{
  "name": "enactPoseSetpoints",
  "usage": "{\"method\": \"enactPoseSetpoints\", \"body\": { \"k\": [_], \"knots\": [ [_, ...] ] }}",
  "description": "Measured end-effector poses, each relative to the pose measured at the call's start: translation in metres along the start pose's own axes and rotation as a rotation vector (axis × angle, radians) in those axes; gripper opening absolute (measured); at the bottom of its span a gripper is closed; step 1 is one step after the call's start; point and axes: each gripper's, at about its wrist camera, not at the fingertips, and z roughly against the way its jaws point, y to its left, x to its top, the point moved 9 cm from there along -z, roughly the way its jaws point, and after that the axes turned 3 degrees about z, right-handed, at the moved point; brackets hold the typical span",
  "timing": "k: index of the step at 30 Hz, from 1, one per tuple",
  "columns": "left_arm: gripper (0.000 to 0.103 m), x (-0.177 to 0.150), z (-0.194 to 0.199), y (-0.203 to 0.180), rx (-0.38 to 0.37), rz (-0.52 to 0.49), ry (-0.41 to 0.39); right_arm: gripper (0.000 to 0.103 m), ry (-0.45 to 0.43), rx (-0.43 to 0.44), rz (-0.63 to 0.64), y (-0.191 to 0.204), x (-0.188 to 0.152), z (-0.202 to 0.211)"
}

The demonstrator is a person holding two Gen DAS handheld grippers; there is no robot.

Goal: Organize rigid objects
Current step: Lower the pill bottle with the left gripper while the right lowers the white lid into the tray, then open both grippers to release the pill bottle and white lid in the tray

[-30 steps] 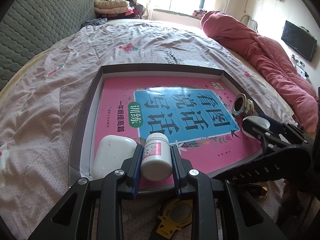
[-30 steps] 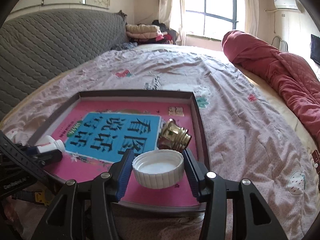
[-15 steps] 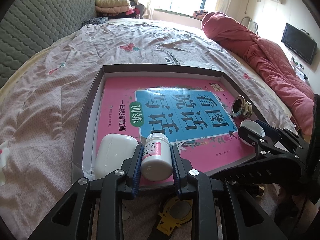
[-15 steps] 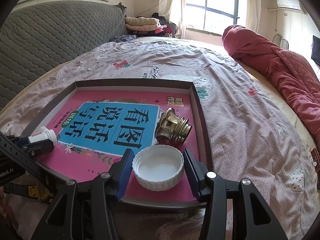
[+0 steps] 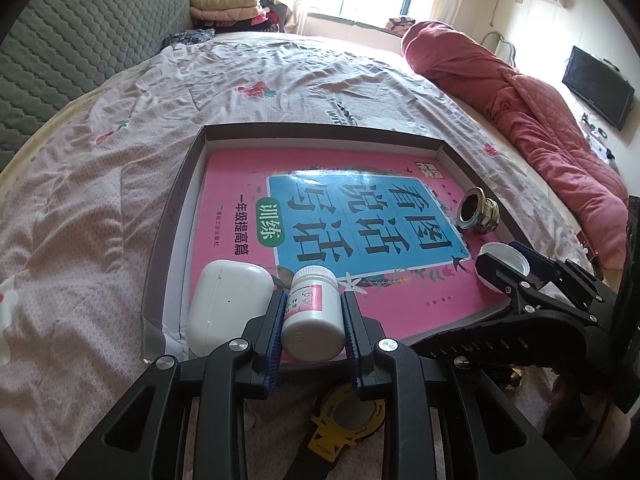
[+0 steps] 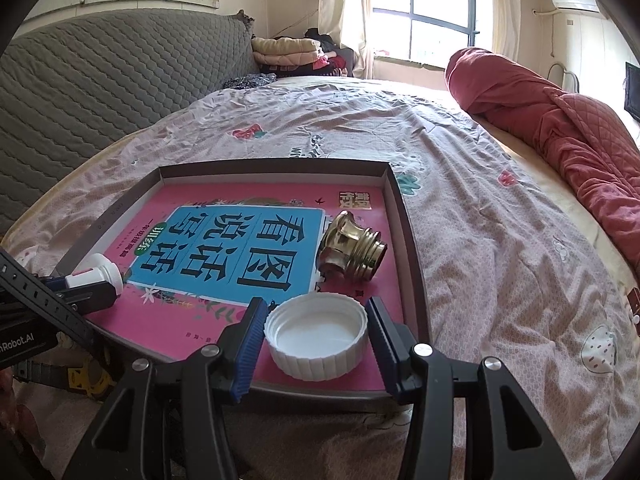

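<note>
Left hand-held gripper [image 5: 313, 322] clamps white bottle [image 5: 313, 316] over tray [image 5: 168, 236] holding book [image 5: 360, 216].

from here both feeds look bright with daylight pouring through the window [image 6: 436, 12] at the back, which blows out to white. i get glare on the glossy book cover [image 5: 352, 216]. shadows are soft. everything is sharp, no motion blur, but the fisheye bends edges and darkens the corners.
</note>
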Motion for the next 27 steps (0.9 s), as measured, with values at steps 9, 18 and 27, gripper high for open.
{"method": "enactPoseSetpoints", "body": {
  "k": [9,18,27],
  "knots": [
    [0.027,0.001,-0.002,0.001,0.007,-0.001,0.000,0.051,-0.016,-0.009,0.009,0.000,0.000,0.006],
    [0.028,0.007,-0.008,0.006,-0.008,0.029,-0.005,0.052,-0.036,-0.008,-0.002,-0.003,-0.001,0.012],
    [0.028,0.007,-0.003,0.007,-0.021,0.043,-0.011,0.052,-0.058,-0.006,-0.002,-0.003,0.002,0.016]
  ]
}}
